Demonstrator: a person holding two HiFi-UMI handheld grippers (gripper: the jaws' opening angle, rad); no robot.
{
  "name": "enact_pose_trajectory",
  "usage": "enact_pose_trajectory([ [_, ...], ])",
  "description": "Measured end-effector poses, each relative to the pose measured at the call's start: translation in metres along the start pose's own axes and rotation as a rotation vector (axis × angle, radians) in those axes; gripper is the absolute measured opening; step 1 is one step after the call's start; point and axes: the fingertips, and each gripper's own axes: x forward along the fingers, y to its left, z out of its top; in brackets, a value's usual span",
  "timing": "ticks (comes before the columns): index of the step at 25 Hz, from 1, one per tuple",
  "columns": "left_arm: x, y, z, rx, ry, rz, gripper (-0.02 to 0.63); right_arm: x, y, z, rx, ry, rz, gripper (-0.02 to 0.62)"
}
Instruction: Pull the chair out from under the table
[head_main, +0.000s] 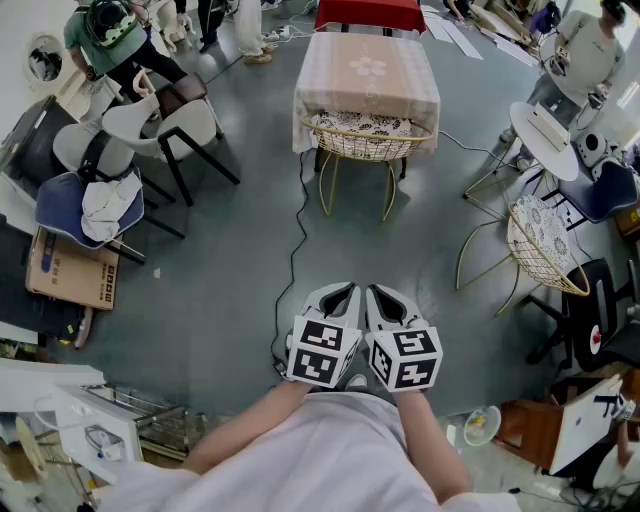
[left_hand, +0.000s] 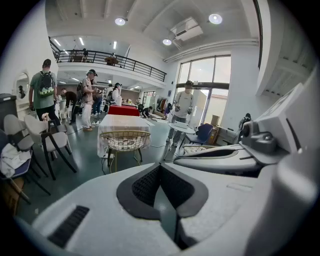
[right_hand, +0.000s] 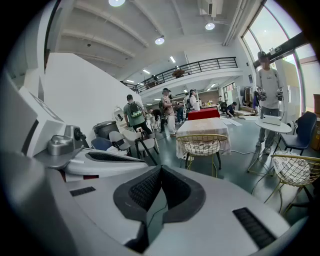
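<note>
A gold wire chair (head_main: 364, 140) with a patterned cushion is tucked under the table with the pink cloth (head_main: 366, 72), at the far centre of the head view. Both grippers are held side by side close to my body, well short of the chair. My left gripper (head_main: 340, 291) is shut with nothing in it, and so is my right gripper (head_main: 378, 293). In the left gripper view the chair (left_hand: 125, 140) and table (left_hand: 123, 123) stand ahead beyond the shut gripper (left_hand: 160, 168). The right gripper view shows the chair (right_hand: 202, 144) and table (right_hand: 205, 127) beyond its shut gripper (right_hand: 161, 169).
A black cable (head_main: 295, 235) runs over the grey floor between me and the table. A second gold wire chair (head_main: 541, 248) and a small round white table (head_main: 545, 127) stand on the right. White chairs (head_main: 170, 124), a blue chair (head_main: 60, 205) and a cardboard box (head_main: 70, 272) stand on the left. People stand beyond.
</note>
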Motion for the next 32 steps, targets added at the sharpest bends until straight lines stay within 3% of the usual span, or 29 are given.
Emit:
enact_pose_trajectory([
  [22, -0.008, 0.029, 0.007, -0.024, -0.017, -0.044, 0.003, 0.018, 0.024, 0.009, -0.002, 0.006, -0.054, 0.003],
  [32, 0.024, 0.033, 0.017, -0.036, -0.001, -0.015, 0.003, 0.037, -0.005, 0.018, 0.009, 0.008, -0.025, 0.003],
])
